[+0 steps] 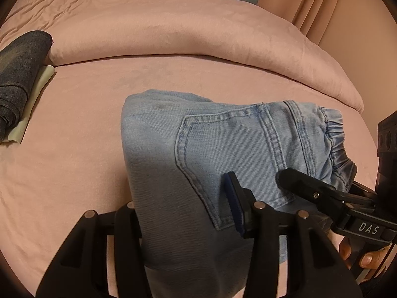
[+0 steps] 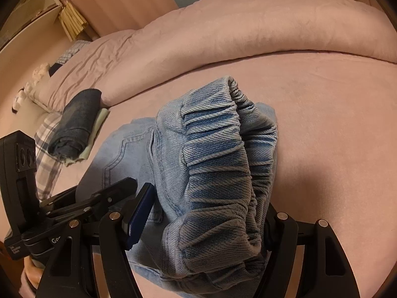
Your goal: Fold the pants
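Light blue denim pants (image 1: 223,144) lie folded on the pink bed sheet, back pocket (image 1: 223,154) up and elastic waistband (image 1: 340,146) to the right. My left gripper (image 1: 183,208) straddles the folded bundle with its jaws apart around the cloth; its blue-padded finger (image 1: 234,206) shows on top, the other finger is hidden. My right gripper (image 2: 206,223) has the bunched waistband (image 2: 223,164) between its jaws, with one blue pad (image 2: 139,213) visible on the left. The right gripper also shows in the left wrist view (image 1: 310,188) at the waistband.
A dark folded garment (image 1: 19,79) lies on pale cloth (image 1: 37,92) at the left of the bed. A rolled pink duvet (image 1: 198,32) runs along the back. Curtains (image 1: 322,5) hang behind. A plaid cloth (image 2: 47,154) lies at the left.
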The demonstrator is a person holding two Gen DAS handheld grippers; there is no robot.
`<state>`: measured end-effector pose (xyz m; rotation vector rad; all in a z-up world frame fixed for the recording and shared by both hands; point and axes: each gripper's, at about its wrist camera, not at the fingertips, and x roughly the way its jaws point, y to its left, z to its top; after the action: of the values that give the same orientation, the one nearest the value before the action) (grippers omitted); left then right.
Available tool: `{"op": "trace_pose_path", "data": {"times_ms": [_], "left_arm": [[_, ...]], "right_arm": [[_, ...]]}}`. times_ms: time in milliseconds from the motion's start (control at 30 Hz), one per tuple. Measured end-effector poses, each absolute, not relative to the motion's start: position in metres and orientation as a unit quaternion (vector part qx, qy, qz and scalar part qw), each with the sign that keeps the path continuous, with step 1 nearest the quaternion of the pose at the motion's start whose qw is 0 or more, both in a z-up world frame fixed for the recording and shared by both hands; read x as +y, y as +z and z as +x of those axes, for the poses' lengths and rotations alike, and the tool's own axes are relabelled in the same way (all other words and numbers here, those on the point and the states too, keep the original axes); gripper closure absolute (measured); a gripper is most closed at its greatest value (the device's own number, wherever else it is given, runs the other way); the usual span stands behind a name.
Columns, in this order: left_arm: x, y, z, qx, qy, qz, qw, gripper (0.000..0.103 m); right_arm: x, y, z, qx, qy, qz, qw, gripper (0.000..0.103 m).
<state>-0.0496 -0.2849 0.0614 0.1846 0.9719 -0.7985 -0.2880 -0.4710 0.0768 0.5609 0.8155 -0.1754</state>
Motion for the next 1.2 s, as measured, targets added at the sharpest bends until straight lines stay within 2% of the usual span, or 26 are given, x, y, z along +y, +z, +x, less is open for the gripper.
{"op": "trace_pose_path", "data": {"times_ms": [1200], "left_arm": [[-0.298,0.060,-0.044,0.473,-0.350,0.113,0.801,0.053]], "right_arm": [[-0.462,0.077,-0.285,0.416,-0.097,0.262,0.865,0.029]]}}
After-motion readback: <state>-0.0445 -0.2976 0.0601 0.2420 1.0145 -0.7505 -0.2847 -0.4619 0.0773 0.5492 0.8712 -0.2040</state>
